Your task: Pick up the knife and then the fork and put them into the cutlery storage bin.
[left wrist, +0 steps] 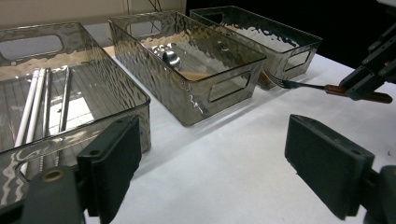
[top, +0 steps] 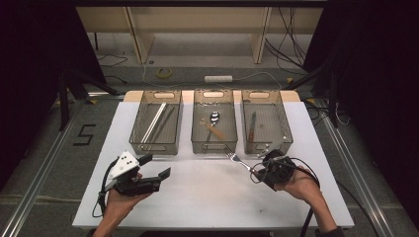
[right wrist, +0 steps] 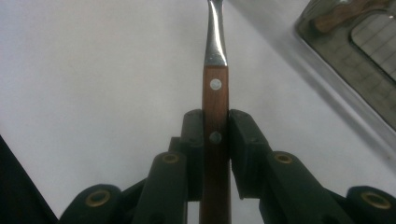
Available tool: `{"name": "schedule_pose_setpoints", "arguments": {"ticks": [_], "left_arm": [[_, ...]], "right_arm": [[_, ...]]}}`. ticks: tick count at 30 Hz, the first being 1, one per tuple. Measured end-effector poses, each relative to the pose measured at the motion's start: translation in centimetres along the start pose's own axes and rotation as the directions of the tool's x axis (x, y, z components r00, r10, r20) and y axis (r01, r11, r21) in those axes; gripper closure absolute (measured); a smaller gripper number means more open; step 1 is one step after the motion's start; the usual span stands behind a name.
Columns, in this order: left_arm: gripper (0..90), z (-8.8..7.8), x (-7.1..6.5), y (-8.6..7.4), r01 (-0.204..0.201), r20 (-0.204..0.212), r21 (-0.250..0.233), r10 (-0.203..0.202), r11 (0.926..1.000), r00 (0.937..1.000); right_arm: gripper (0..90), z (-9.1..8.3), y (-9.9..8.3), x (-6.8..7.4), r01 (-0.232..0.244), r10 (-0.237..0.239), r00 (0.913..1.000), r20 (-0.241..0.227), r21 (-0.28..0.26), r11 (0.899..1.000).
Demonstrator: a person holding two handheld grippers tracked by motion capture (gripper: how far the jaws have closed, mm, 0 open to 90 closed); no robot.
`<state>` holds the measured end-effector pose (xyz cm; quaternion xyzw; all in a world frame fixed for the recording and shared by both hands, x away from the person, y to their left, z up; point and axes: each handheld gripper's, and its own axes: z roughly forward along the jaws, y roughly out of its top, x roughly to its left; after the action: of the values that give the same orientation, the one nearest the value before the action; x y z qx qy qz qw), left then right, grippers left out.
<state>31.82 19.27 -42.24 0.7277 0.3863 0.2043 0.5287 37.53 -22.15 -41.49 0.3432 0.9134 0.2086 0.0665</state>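
Right hand-held gripper level, clamping fork

A white table fills the lower centre of the high view. Three clear smoky bins stand directly on it in a row across the middle of the frame: the left bin toward centre left, the middle bin at centre, the right bin toward centre right. The lower half of the tabletop is bare white.

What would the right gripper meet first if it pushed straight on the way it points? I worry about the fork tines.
Probably the middle bin: the fork held in the right gripper points at its near wall.
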Motion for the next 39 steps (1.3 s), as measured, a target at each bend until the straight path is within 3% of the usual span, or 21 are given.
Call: {"name": "schedule_pose_setpoints", "arguments": {"ticks": [15,39], "left_arm": [[18.3,0.0,0.0,0.0,0.001,-0.002,0.0,-0.001,1.0,1.0],[18.3,0.0,0.0,0.0,0.003,-0.004,-0.001,-0.003,1.0,1.0]], "right_arm": [[77.2,-1.4,0.9,-0.9,-0.012,0.012,0.9999,0.006,-0.057,0.998],[77.2,-2.4,1.8,-1.9,-0.027,0.03,0.9993,0.024,-0.103,0.994]]}}
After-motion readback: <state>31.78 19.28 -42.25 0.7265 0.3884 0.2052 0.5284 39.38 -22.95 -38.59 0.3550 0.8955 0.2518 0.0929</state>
